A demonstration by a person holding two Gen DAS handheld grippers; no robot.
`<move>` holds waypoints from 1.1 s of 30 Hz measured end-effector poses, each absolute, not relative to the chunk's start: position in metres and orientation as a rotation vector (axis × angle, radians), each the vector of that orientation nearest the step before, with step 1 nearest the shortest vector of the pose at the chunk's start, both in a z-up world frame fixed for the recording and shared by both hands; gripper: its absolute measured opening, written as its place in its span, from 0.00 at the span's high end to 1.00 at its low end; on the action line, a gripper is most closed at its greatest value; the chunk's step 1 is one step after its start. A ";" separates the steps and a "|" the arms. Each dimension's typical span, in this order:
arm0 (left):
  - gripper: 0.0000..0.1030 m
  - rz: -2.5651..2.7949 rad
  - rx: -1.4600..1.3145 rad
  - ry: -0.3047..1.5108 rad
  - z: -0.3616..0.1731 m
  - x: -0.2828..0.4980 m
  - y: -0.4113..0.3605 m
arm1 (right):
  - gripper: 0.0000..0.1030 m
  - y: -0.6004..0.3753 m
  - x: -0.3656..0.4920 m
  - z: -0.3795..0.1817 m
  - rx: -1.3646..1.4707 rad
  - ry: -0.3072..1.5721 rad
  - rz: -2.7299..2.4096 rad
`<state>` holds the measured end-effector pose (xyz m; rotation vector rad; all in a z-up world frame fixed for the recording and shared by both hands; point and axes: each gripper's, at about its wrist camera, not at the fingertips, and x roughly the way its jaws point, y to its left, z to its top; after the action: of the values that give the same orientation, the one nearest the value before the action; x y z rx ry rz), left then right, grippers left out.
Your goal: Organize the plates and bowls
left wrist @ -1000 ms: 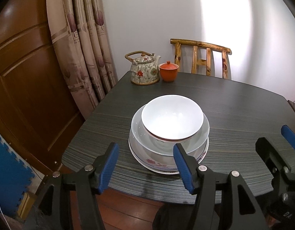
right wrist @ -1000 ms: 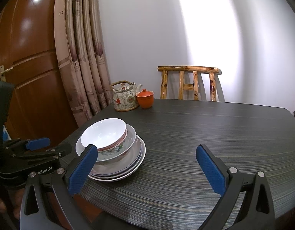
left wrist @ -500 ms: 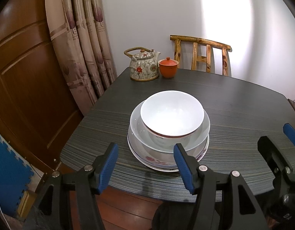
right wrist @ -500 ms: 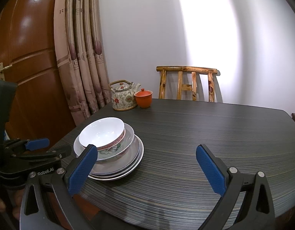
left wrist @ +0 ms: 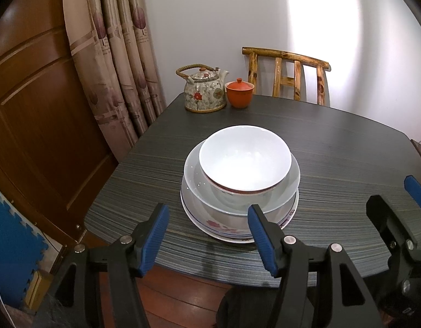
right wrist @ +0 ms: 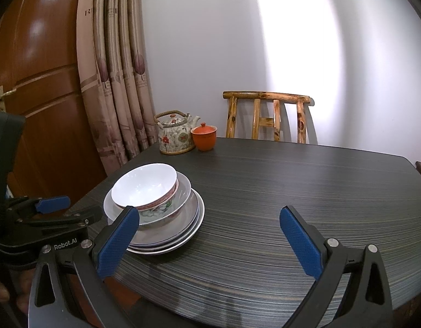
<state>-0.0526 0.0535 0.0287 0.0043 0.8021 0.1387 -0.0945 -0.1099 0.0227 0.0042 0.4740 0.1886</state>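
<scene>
A white bowl (left wrist: 244,158) sits nested in a wider shallow bowl (left wrist: 289,191), on a stack of flowered plates (left wrist: 224,228) near the table's front left corner. The stack also shows in the right wrist view, with the white bowl (right wrist: 143,184) on top of the plates (right wrist: 183,235). My left gripper (left wrist: 207,236) is open and empty, held just in front of the stack. My right gripper (right wrist: 207,239) is open and empty, to the right of the stack above the table's front edge.
The dark striped table (left wrist: 347,147) carries a flowered teapot (left wrist: 203,90) and an orange lidded cup (left wrist: 239,94) at its far left corner. A wooden chair (left wrist: 288,75) stands behind it. Curtains (left wrist: 114,54) and a wooden door (left wrist: 32,109) are at the left.
Both grippers have risen and drawn back slightly, so the stack sits a little farther off. Both stay open. The dishes have not moved.
</scene>
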 end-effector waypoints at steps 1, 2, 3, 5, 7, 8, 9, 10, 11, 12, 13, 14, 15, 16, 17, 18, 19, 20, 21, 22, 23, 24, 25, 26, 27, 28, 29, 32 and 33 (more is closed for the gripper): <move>0.40 0.137 0.006 0.803 0.028 -0.051 0.054 | 0.01 -0.110 -0.095 0.023 0.005 0.474 0.188; 0.40 0.137 0.007 0.804 0.027 -0.051 0.055 | 0.01 -0.110 -0.095 0.023 0.006 0.474 0.189; 0.40 0.137 0.007 0.805 0.026 -0.051 0.055 | 0.01 -0.110 -0.095 0.023 0.006 0.474 0.189; 0.40 0.134 0.004 0.804 0.026 -0.051 0.055 | 0.01 -0.110 -0.095 0.023 0.005 0.472 0.188; 0.40 0.132 0.002 0.806 0.025 -0.049 0.055 | 0.01 -0.110 -0.094 0.023 0.006 0.470 0.188; 0.40 0.132 0.002 0.807 0.025 -0.049 0.055 | 0.01 -0.110 -0.093 0.022 0.006 0.471 0.190; 0.40 0.132 0.002 0.807 0.024 -0.049 0.055 | 0.01 -0.110 -0.094 0.022 0.003 0.471 0.188; 0.40 0.132 0.003 0.807 0.025 -0.049 0.055 | 0.01 -0.110 -0.094 0.022 0.003 0.470 0.188; 0.40 0.132 0.002 0.807 0.025 -0.049 0.055 | 0.01 -0.110 -0.094 0.022 0.005 0.470 0.190; 0.40 0.132 0.002 0.806 0.025 -0.050 0.055 | 0.01 -0.110 -0.094 0.022 0.006 0.472 0.190; 0.40 0.131 0.002 0.806 0.025 -0.050 0.055 | 0.01 -0.109 -0.094 0.022 0.004 0.473 0.189; 0.40 0.131 0.002 0.806 0.024 -0.050 0.055 | 0.01 -0.110 -0.094 0.022 0.002 0.474 0.188; 0.40 0.131 0.002 0.807 0.024 -0.050 0.055 | 0.01 -0.110 -0.094 0.022 0.001 0.473 0.188; 0.40 0.131 0.003 0.808 0.024 -0.049 0.056 | 0.01 -0.111 -0.094 0.022 0.001 0.472 0.189; 0.40 0.130 0.004 0.809 0.023 -0.049 0.056 | 0.01 -0.110 -0.093 0.022 0.002 0.474 0.190; 0.40 0.130 0.005 0.810 0.023 -0.049 0.056 | 0.01 -0.110 -0.093 0.022 0.002 0.475 0.189; 0.40 0.130 0.005 0.810 0.022 -0.049 0.056 | 0.01 -0.110 -0.093 0.021 0.001 0.476 0.188; 0.40 0.130 0.004 0.809 0.023 -0.049 0.055 | 0.01 -0.110 -0.093 0.021 0.001 0.478 0.188; 0.40 0.129 0.004 0.809 0.022 -0.049 0.055 | 0.01 -0.110 -0.094 0.022 0.003 0.477 0.188; 0.40 0.129 0.004 0.810 0.023 -0.049 0.055 | 0.01 -0.110 -0.094 0.022 0.004 0.479 0.189; 0.40 0.129 0.005 0.809 0.023 -0.049 0.055 | 0.01 -0.110 -0.094 0.021 0.003 0.478 0.189; 0.40 0.130 0.005 0.809 0.023 -0.049 0.055 | 0.01 -0.110 -0.094 0.021 0.002 0.477 0.190; 0.40 0.131 0.004 0.809 0.023 -0.050 0.055 | 0.01 -0.110 -0.093 0.021 0.000 0.476 0.190; 0.40 0.129 0.004 0.810 0.022 -0.050 0.055 | 0.01 -0.110 -0.093 0.021 0.000 0.475 0.190; 0.40 0.129 0.004 0.811 0.022 -0.050 0.055 | 0.01 -0.110 -0.094 0.021 -0.001 0.474 0.191; 0.40 0.127 0.004 0.811 0.022 -0.049 0.054 | 0.01 -0.110 -0.094 0.020 -0.001 0.474 0.191; 0.40 0.126 0.004 0.812 0.021 -0.049 0.054 | 0.01 -0.110 -0.094 0.020 -0.001 0.474 0.191; 0.40 0.123 0.002 0.815 0.020 -0.048 0.055 | 0.01 -0.111 -0.094 0.020 -0.003 0.474 0.190; 0.40 0.122 0.002 0.816 0.020 -0.047 0.056 | 0.01 -0.110 -0.094 0.020 -0.001 0.475 0.191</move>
<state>-0.0475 0.0557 0.0205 0.0025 0.8155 0.1224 -0.0936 -0.1104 0.0203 -0.0012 0.4747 0.1906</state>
